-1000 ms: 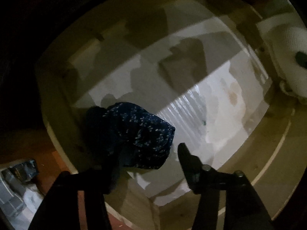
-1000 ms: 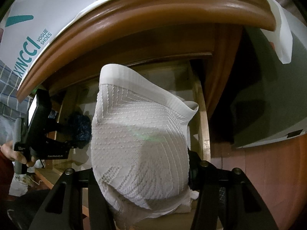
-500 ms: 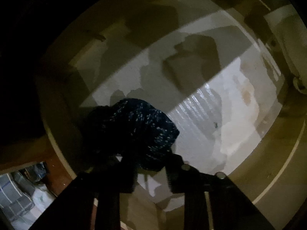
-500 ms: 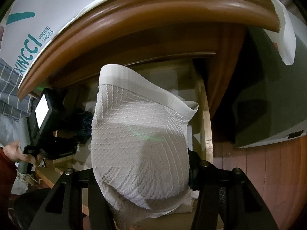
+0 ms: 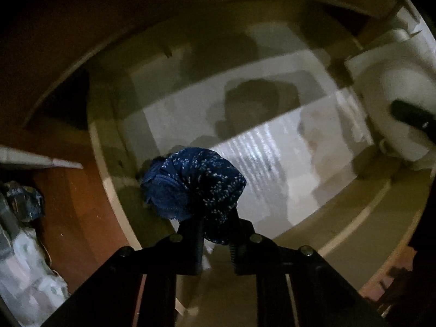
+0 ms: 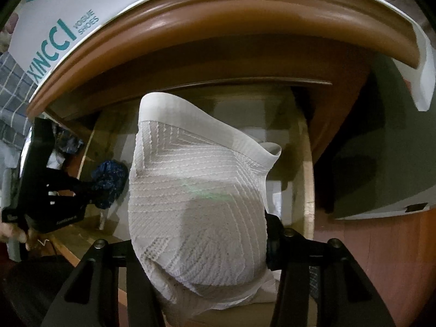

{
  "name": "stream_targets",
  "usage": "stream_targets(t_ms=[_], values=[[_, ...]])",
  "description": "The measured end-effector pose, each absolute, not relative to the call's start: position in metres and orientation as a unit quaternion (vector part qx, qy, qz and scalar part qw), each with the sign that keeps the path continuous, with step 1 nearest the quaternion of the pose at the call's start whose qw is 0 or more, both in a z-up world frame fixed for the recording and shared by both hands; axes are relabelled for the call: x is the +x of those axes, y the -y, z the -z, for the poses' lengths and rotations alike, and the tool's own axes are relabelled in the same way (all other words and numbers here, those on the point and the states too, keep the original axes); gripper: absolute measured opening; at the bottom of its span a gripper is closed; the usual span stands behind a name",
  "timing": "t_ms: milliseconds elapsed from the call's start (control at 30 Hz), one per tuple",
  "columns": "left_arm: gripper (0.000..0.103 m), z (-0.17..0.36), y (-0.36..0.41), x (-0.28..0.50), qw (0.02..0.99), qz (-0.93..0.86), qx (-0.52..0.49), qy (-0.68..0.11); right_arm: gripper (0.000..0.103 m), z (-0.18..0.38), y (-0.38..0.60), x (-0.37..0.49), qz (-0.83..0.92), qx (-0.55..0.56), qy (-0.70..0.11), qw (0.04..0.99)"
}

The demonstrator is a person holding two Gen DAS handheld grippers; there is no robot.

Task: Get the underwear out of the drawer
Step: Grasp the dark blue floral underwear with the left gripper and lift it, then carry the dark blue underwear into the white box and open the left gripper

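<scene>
My left gripper is shut on dark blue speckled underwear, bunched between its fingers and held above the left side of the open wooden drawer. The same blue bundle shows in the right wrist view at the tip of the left gripper. My right gripper is shut on white ribbed underwear, held up in front of the drawer opening. The white garment also shows at the right edge of the left wrist view.
The drawer floor has a pale liner. A brown moulded cabinet top overhangs the drawer, with a white shoe bag on it. Reddish wood floor and white clutter lie left of the drawer.
My left gripper closed on the blue underwear and lifted it off the drawer floor, pulling back a little. My right gripper stayed still with the white underwear.
</scene>
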State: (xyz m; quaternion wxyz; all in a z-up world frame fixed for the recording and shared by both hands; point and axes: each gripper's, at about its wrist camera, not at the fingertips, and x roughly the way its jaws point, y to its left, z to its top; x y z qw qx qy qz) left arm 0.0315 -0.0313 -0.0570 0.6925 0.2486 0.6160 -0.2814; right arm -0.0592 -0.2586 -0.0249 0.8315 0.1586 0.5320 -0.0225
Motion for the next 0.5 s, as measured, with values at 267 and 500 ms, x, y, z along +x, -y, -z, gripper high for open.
stream_targets(t_ms=[267,500], values=[[0.015,0.004,0.012,0.032,0.722,0.276,0.201,-0.601,0.043,0.028,0.252,-0.058,-0.003,0.172,-0.530,0.830],[0.015,-0.015,0.004,0.017,0.761,0.249,0.181,-0.571,0.043,0.030,0.252,-0.057,-0.003,0.169,-0.531,0.830]])
